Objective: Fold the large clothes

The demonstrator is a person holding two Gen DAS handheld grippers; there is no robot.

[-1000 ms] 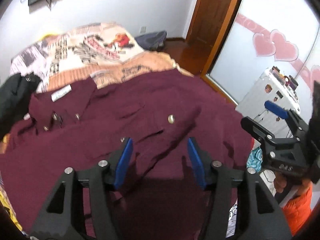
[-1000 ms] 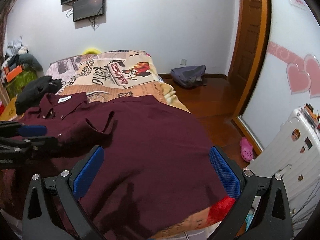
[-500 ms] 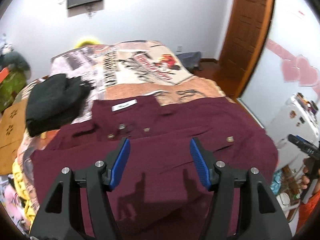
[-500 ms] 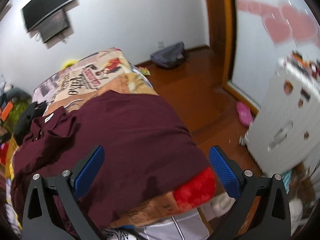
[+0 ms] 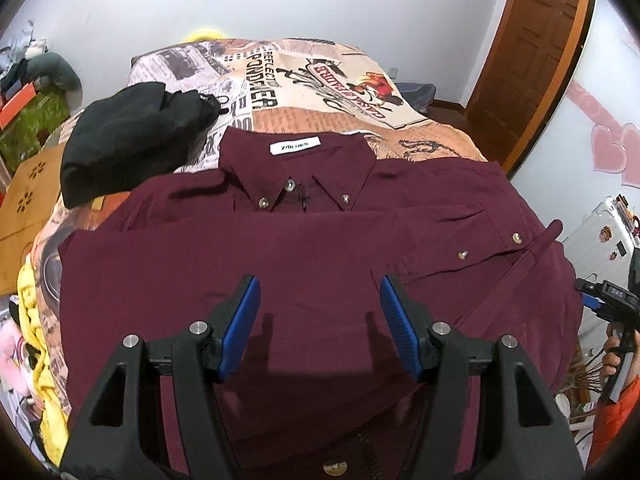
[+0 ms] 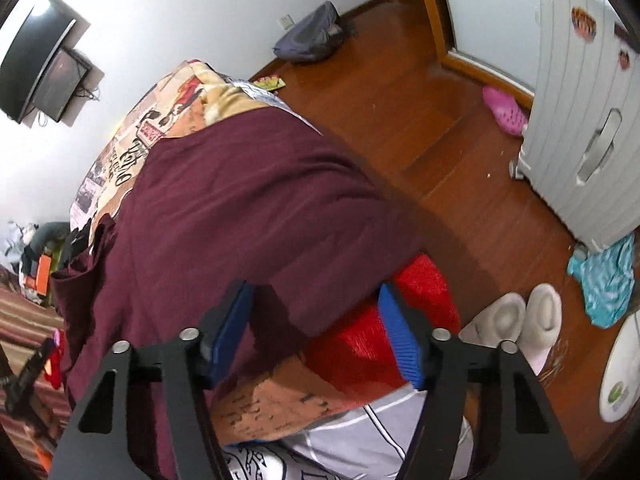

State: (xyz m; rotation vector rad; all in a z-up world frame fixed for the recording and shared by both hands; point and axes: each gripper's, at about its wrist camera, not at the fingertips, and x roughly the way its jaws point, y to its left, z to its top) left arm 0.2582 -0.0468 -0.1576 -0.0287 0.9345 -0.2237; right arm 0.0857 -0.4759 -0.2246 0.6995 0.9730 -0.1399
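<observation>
A large maroon button-up shirt (image 5: pixel 304 248) lies spread on the bed, collar and white label at the far side, a sleeve with cuff buttons folded across its right part. My left gripper (image 5: pixel 316 316) is open and empty, hovering above the shirt's middle. My right gripper (image 6: pixel 316 320) is open and empty over the shirt's edge (image 6: pixel 248 208) at the bed's near right corner. The right gripper also shows at the right edge of the left wrist view (image 5: pixel 608 300).
A black garment (image 5: pixel 132 128) lies on the printed bedspread (image 5: pixel 320 80) beside the collar. A red cushion (image 6: pixel 384 320) pokes out under the shirt at the bed corner. On the wooden floor stand white slippers (image 6: pixel 516 324), a white suitcase (image 6: pixel 588 120), a pink shoe (image 6: pixel 504 110) and a grey bag (image 6: pixel 312 36).
My left gripper has swung left and back, now centred over the shirt facing the collar. My right gripper has tilted down and right toward the bed corner and floor. Both stay open.
</observation>
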